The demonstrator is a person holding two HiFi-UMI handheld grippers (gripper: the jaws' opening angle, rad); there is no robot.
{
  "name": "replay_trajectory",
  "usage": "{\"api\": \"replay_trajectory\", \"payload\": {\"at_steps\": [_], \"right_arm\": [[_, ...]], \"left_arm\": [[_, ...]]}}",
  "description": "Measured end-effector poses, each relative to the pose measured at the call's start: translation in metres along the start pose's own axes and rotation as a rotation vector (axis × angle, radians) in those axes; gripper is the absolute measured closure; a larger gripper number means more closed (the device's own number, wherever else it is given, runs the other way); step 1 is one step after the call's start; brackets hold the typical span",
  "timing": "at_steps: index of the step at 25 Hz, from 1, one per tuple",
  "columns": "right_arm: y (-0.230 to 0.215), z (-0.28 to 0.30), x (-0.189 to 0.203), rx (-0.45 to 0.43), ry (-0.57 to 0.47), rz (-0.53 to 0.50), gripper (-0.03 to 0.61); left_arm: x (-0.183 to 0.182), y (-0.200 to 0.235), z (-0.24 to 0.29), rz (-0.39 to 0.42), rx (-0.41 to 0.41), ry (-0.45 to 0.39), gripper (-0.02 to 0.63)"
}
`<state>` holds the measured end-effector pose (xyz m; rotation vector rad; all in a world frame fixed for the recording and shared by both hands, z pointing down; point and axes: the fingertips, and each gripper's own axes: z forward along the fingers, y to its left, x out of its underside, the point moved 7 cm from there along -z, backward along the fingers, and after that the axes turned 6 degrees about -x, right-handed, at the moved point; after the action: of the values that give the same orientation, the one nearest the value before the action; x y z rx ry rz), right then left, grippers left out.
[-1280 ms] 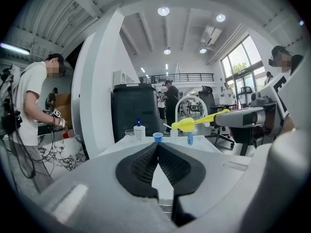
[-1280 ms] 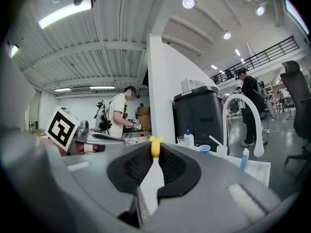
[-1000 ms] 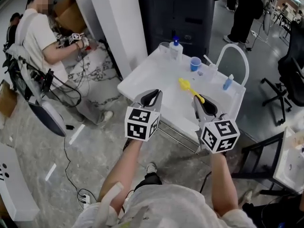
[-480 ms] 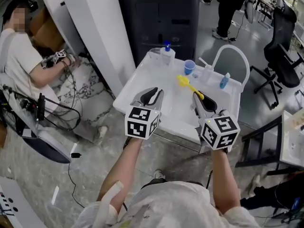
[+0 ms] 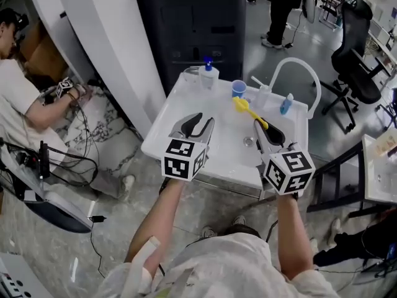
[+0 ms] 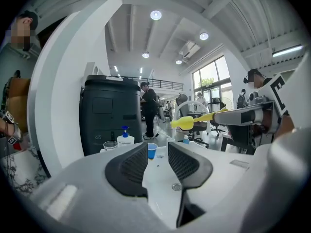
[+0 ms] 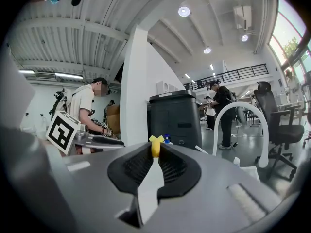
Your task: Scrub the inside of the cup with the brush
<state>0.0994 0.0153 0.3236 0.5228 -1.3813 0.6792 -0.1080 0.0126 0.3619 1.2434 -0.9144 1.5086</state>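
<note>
the blue cup [image 5: 239, 89] stands upright at the far edge of the white sink [image 5: 220, 107], near the middle of that edge, with nothing in it or touching it. the yellow brush [image 5: 247, 110] hangs in the air above the sink's middle, its head toward the cup but well short of it. its handle is clamped between the closed jaws of the right gripper [image 5: 260, 129], which hovers over the sink's near right part; the right gripper view shows the yellow handle end pinched between the two pads. the left gripper [image 5: 197, 121] hovers over the sink's near left part, pointing along the sink toward the cup. its jaws stand apart and have just been opening, with nothing gripped; in the left gripper view the cup shows far off in the gap between them. a pump bottle [image 5: 208, 74] with a blue top sits at the sink's far left corner, and a small blue-capped bottle [image 5: 285, 104] at its far right edge under the white arched pipe [image 5: 296, 67]. a round drain [image 5: 249, 141] lies in the sink's near right part. behind the sink stands a dark cabinet [image 5: 198, 23].
</note>
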Motion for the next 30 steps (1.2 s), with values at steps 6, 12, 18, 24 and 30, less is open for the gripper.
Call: {"api": "replay_trajectory", "payload": {"at_steps": [6,12,18,24,30], "right_arm": [[-0.021,0.013,0.001,0.027,0.004,0.001,0.543],[-0.053,0.033,0.001,0.048,-0.002,0.007,0.544],[-0.099,0.06,-0.008,0.066,-0.003,0.019,0.544],[-0.14,0.088,-0.011,0.065,0.003,0.039,0.544],[-0.174,0.106,-0.01,0.051,-0.002,0.07,0.545]], "left_arm": [[0.003,0.006,0.024,0.002,0.015,0.008,0.453],[0.002,0.011,0.06,0.012,0.022,0.008,0.437],[-0.013,0.015,0.114,0.002,0.037,0.007,0.413],[-0.022,0.017,0.165,-0.01,0.038,0.004,0.402],[-0.028,0.014,0.201,-0.007,0.034,0.014,0.382]]}}
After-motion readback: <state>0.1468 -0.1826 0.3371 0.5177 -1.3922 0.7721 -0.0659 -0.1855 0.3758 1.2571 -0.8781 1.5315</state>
